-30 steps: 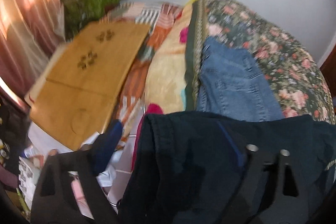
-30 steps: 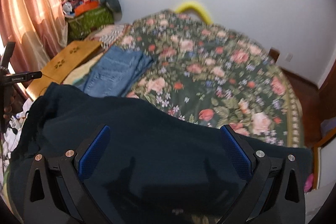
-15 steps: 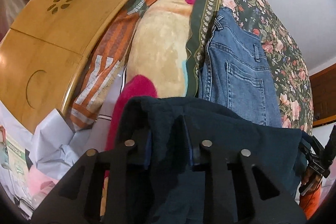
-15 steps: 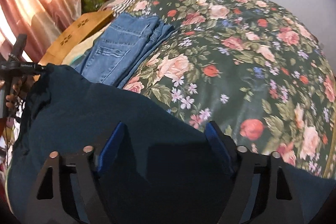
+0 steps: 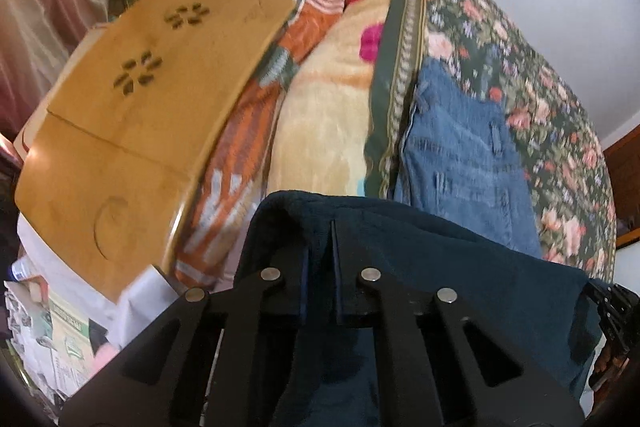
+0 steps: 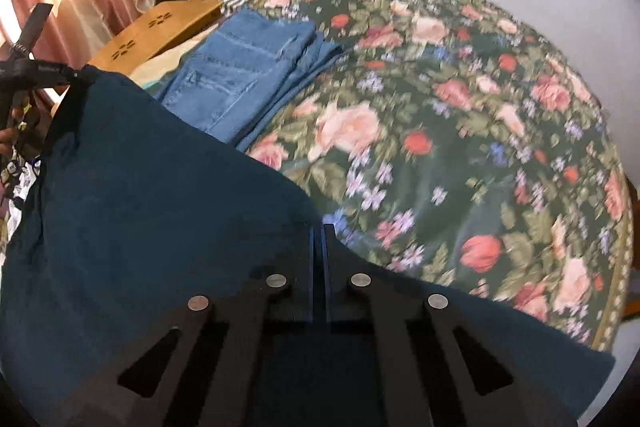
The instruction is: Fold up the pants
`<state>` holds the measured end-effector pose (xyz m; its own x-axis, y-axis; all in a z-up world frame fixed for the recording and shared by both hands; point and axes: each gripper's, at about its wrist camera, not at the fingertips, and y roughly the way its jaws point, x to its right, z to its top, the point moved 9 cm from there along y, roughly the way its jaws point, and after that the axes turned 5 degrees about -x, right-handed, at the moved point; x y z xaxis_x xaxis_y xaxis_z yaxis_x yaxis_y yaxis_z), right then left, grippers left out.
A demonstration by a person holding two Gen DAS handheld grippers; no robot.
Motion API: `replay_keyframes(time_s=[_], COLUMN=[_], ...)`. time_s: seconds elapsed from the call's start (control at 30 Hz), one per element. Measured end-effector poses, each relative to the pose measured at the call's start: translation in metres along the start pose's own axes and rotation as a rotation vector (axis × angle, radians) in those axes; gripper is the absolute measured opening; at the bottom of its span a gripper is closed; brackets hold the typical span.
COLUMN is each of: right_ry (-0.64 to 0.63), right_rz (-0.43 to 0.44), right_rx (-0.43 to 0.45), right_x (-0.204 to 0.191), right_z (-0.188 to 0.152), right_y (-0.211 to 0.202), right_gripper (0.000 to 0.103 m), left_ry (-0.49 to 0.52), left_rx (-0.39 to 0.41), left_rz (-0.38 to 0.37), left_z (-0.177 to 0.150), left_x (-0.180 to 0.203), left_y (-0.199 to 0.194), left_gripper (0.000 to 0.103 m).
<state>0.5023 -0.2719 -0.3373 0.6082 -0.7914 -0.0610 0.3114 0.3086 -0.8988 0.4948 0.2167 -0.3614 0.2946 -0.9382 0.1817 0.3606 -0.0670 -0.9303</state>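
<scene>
Pants point(image 5: 460, 267), dark navy, spread at the near edge of a bed with floral bedspread point(image 6: 460, 99), each side pinched in a claw. Left claw point(image 5: 319, 267) and right claw point(image 6: 319, 267) both just closed, clenched on the navy fabric. Folded blue jeans point(image 6: 244, 67) lie beyond; wooden lap tray point(image 5: 140, 131) farther left.

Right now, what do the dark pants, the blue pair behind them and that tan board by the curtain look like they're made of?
Dark pants: soft matte navy cloth, maybe cotton or fleece; no sheen, limp drape. Blue pair: denim, judging by the faded wash, stitched seams and belt loops. Tan board: wood or bamboo, smooth satin finish, with cut-out slots and a routed circle.
</scene>
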Motion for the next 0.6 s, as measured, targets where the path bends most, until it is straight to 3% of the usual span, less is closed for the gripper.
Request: replay_keyframes(time_s=[0.27, 0.4, 0.5, 0.6], right_ry=[0.057, 0.045, 0.033, 0.032], right_rz=[0.001, 0.024, 0.030, 0.036], right_rx=[0.108, 0.142, 0.152, 0.151], right_x=[0.003, -0.013, -0.028, -0.045], right_z=[0.022, 0.005, -0.015, -0.040], right_y=[-0.050, -0.081, -0.100, -0.116], right_gripper=[0.003, 0.003, 0.003, 0.003], left_ry=[0.029, 0.075, 0.151, 0.173], left_rx=[0.082, 0.100, 0.132, 0.133], left_rz=[-0.035, -0.064, -0.020, -0.028], left_z=[0.016, -0.001, -0.019, -0.044], left_x=[0.014, 0.015, 0.014, 0.011], left_y=[-0.049, -0.077, -0.099, -0.120], left_gripper=[0.009, 0.009, 0.009, 0.009])
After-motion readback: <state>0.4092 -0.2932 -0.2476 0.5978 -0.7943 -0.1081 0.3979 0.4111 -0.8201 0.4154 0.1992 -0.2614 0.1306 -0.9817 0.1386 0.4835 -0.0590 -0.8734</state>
